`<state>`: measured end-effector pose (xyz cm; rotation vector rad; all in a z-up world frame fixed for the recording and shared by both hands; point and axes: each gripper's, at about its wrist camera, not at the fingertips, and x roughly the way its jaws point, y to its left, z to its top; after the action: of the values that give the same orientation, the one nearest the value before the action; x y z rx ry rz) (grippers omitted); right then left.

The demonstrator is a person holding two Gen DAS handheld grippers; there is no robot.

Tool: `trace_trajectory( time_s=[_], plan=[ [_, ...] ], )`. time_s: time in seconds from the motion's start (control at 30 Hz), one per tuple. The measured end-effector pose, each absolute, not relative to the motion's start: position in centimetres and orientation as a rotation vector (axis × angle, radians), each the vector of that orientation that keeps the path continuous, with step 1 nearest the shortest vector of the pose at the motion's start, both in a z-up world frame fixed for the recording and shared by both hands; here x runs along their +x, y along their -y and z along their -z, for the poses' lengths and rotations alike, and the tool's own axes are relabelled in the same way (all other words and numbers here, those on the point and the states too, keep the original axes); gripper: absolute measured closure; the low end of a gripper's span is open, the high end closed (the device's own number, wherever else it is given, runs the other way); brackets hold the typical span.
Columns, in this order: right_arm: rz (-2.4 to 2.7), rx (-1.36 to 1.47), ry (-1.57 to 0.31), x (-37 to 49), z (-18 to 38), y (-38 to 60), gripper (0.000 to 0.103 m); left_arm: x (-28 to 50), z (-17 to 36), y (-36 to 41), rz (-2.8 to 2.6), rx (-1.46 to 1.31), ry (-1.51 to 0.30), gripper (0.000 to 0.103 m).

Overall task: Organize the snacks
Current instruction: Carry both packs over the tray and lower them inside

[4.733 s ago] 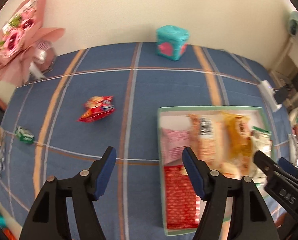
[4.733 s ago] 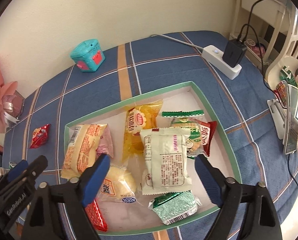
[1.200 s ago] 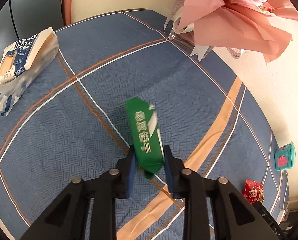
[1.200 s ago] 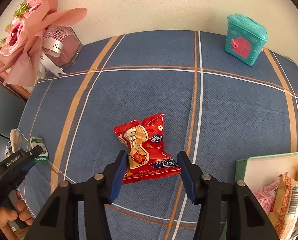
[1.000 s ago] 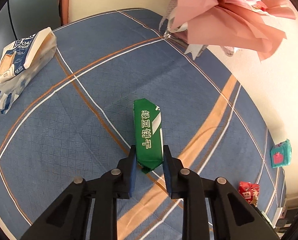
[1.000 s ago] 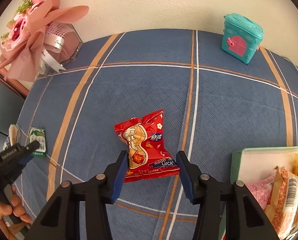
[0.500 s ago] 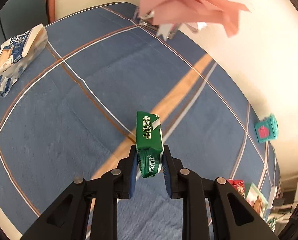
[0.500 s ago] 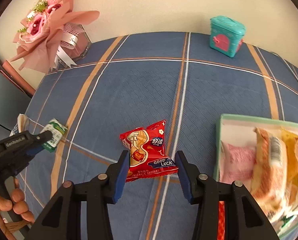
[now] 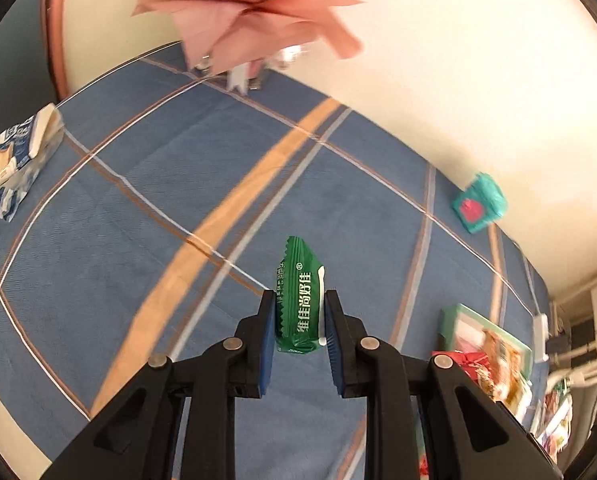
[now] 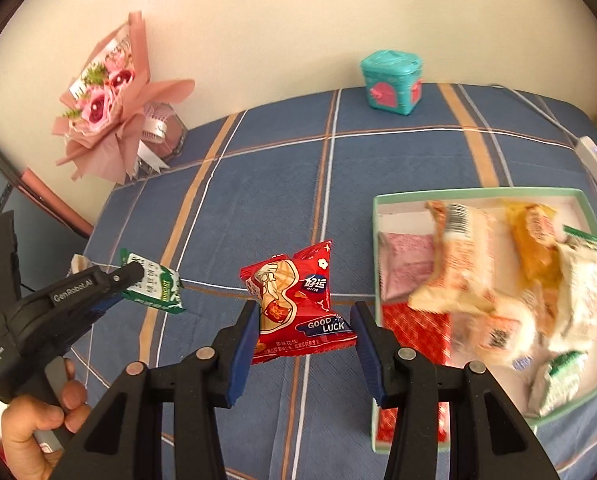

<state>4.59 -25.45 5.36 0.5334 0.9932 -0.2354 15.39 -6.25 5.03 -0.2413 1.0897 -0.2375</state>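
My left gripper (image 9: 300, 312) is shut on a green snack packet (image 9: 300, 304) and holds it above the blue plaid cloth; from the right wrist view the same gripper (image 10: 132, 276) and packet (image 10: 156, 282) are at the left. My right gripper (image 10: 304, 326) is shut on a red peanut packet (image 10: 298, 304), lifted off the cloth. The green-rimmed tray (image 10: 482, 193) with several snacks lies at the right, and it also shows in the left wrist view (image 9: 448, 314) at lower right.
A pink paper bouquet (image 10: 110, 92) stands at the back left against the wall. A teal toy box (image 10: 390, 80) sits at the back. A white power strip (image 10: 596, 164) lies at the far right. A blue-white bag (image 9: 16, 156) lies at the cloth's left edge.
Both grippers have swung right toward the tray, each carrying its packet. The tray now fills more of the right wrist view and has come into the left wrist view.
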Motion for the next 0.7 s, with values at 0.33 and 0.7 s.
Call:
trace_trajectory(
  time_s=[0.33, 0.7],
  plan=[
    [0.280, 0.598, -0.911, -0.4, -7.5, 27.7, 0.054, 11.3, -7.1, 11.7, 0.383, -0.174, -1.059, 0.079],
    [0.371, 0.638, -0.895, -2.3, -8.1, 31.4, 0.054, 8.9, -8.9, 15.8, 0.432, -0.074, -1.004, 0.079]
  ],
)
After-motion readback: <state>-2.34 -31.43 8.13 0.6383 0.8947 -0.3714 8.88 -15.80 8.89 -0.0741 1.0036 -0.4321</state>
